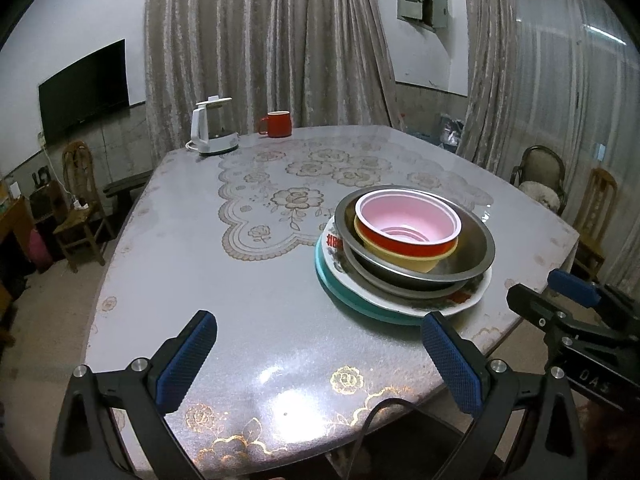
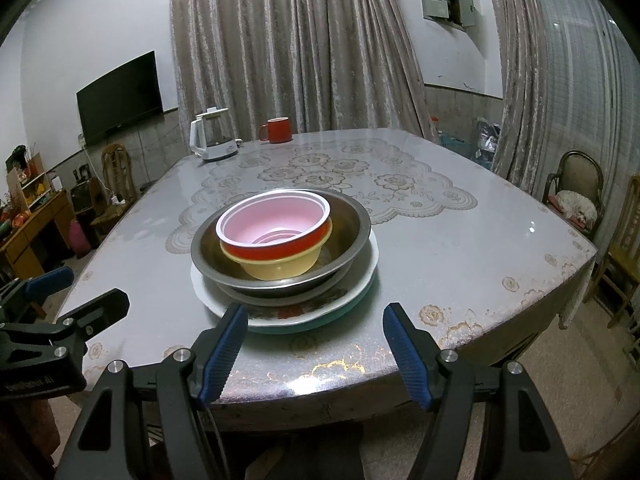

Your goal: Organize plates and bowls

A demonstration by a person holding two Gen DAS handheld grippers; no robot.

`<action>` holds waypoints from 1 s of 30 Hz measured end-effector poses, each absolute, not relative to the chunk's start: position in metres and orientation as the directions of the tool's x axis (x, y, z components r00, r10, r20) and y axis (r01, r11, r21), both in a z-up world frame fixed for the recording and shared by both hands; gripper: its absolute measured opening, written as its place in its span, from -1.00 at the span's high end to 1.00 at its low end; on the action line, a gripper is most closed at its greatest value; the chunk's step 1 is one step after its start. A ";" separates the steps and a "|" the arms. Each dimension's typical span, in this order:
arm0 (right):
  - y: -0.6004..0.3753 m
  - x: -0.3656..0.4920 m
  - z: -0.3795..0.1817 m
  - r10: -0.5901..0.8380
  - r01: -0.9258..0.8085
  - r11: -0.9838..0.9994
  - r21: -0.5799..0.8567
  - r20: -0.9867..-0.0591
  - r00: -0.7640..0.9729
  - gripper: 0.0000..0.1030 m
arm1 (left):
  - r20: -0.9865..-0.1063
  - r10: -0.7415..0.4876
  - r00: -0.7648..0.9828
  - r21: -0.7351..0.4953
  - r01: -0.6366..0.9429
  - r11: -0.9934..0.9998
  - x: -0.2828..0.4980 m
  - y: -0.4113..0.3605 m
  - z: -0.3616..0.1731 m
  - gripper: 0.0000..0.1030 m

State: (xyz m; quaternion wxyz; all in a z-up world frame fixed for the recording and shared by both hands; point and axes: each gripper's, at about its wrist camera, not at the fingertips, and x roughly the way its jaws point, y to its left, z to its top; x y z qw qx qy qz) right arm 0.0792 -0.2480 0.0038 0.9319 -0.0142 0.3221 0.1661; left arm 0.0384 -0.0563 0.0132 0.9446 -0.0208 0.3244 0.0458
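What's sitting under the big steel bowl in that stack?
Under the steel bowl shows a second metal rim, then a white patterned plate on a teal plate at the bottom. Their centres are covered, so anything else between them is hidden.

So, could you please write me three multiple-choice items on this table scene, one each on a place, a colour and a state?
1. Where does the red ceramic mug stand?
A. at the far table edge, beside the white electric kettle
B. inside the stack
C. on a chair

2. What colour is the inside of the topmost red plastic bowl?
A. green
B. pink
C. black

3. How is the right claw?
A. shut on a plate
B. shut on the mug
C. open, holding nothing

Key: 1 A, the mug stands near the kettle, far from the stack; 2 B, its lining is pink above the yellow plastic bowl; 3 C, its blue pads stand apart, short of the teal round plate.
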 end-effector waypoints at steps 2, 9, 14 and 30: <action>-0.248 0.079 0.004 0.300 -0.318 0.945 0.081 -0.607 0.736 -0.38 | -0.616 0.078 0.784 -0.001 -0.100 0.995 0.038 -0.058 0.013 -0.99; -0.249 0.081 0.002 0.299 -0.317 0.945 0.082 -0.611 0.733 -0.38 | -0.624 0.085 0.777 0.021 -0.092 0.996 0.041 -0.062 0.011 -0.99; -0.249 0.081 0.001 0.297 -0.314 0.946 0.082 -0.612 0.733 -0.38 | -0.627 0.090 0.774 0.019 -0.100 0.995 0.042 -0.061 0.010 -0.99; -0.249 0.082 0.000 0.297 -0.316 0.945 0.081 -0.615 0.730 -0.38 | -0.578 0.117 0.808 0.074 -0.091 0.993 0.034 -0.071 0.017 -0.99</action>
